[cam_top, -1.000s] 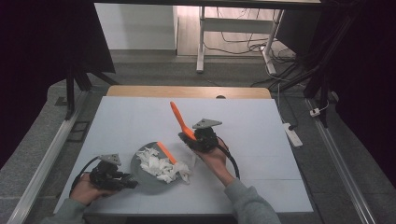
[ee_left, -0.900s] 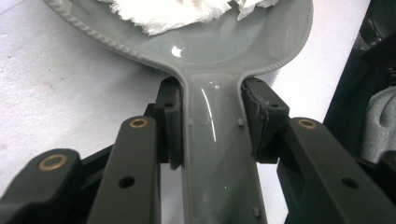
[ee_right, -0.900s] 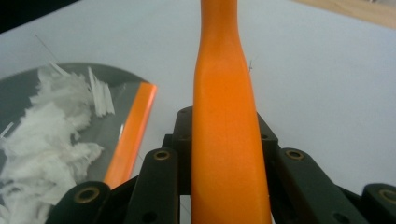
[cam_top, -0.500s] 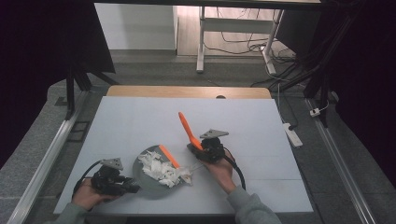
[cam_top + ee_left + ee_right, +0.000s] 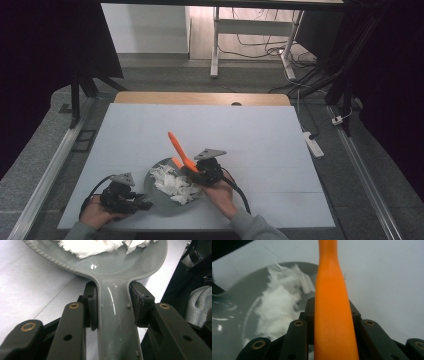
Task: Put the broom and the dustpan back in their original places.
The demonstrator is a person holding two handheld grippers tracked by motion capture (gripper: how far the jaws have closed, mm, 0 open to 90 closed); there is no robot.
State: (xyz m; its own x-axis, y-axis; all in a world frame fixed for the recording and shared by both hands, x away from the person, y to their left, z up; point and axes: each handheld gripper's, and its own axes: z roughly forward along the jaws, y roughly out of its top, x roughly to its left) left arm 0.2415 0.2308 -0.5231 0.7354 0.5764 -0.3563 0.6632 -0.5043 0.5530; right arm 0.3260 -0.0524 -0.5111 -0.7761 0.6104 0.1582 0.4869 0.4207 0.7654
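Your plate [image 5: 161, 199] sits on the table [image 5: 260, 140] near its front edge, shredded paper [image 5: 172, 184] piled in it. Your left gripper [image 5: 145, 205] lies left of it on its handle [image 5: 117, 325]; your right gripper [image 5: 192, 172] is at its right rim, the spatula [image 5: 177, 147] slanting back-left.

A white desk [image 5: 250, 125] with a wooden far edge is set on grey carpeted floor [image 5: 40, 165]. Beyond it, a white table frame [image 5: 216, 45] is seen among loose cables [image 5: 260, 47]. A power strip [image 5: 313, 143] lies at right. Dark curtains [image 5: 45, 55] flank both sides.
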